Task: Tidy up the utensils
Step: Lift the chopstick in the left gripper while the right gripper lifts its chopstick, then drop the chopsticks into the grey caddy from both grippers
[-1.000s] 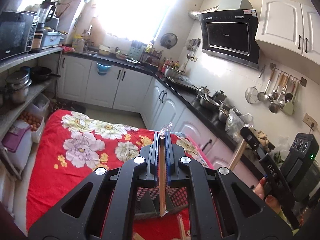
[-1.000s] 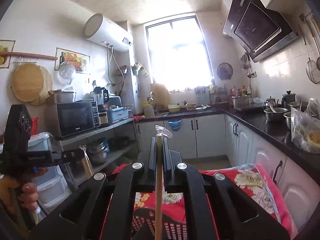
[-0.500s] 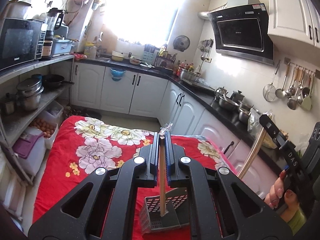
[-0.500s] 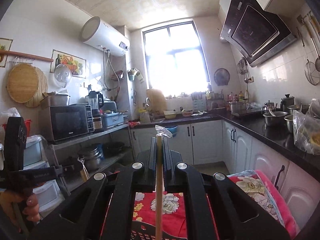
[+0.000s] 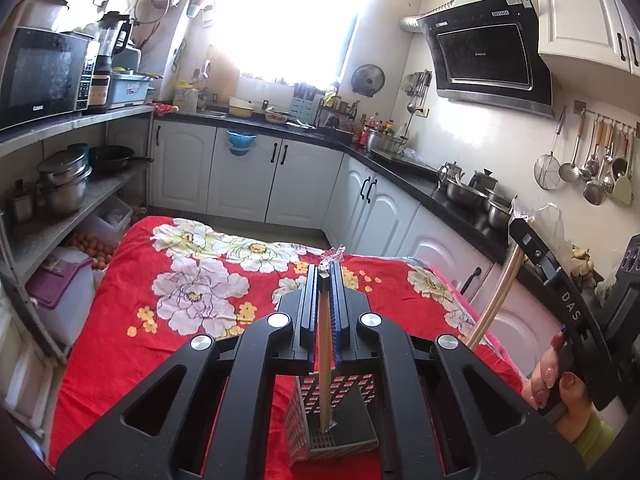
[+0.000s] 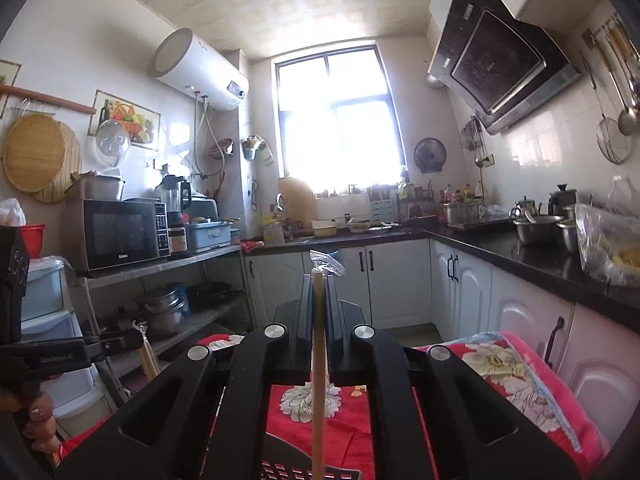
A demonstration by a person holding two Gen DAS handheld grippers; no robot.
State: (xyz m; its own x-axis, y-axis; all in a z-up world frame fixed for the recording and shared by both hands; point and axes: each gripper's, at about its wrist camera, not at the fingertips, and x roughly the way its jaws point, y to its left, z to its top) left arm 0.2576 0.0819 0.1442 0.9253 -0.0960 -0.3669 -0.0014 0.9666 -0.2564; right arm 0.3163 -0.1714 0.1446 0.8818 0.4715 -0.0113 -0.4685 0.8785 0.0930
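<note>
Both tools are busy here: the left tool (image 5: pixel 325 280) is pinched tight on 1 wooden chopstick (image 5: pixel 325 360), and the right tool (image 6: pixel 319 284) is clamped on a 2nd chopstick (image 6: pixel 319 380), each with a bit of clear plastic wrap at the top end. In the left view the stick hangs straight down with its lower tip inside the grey perforated utensil basket (image 5: pixel 304 412), which sits on the red flowered tabletop cloth (image 5: pixel 140 280). So this looks like the drop-off step for the left one. The right stick's tip is cut off at the frame edge, just above what's probably the same basket's dark rim (image 6: pixel 312 474), hard to be sure. Next move, I'd guess: spread the left tool so the stick drops in, then bring the right one over the same compartment, keeping it upright so it doesn't catch the rim.
</note>
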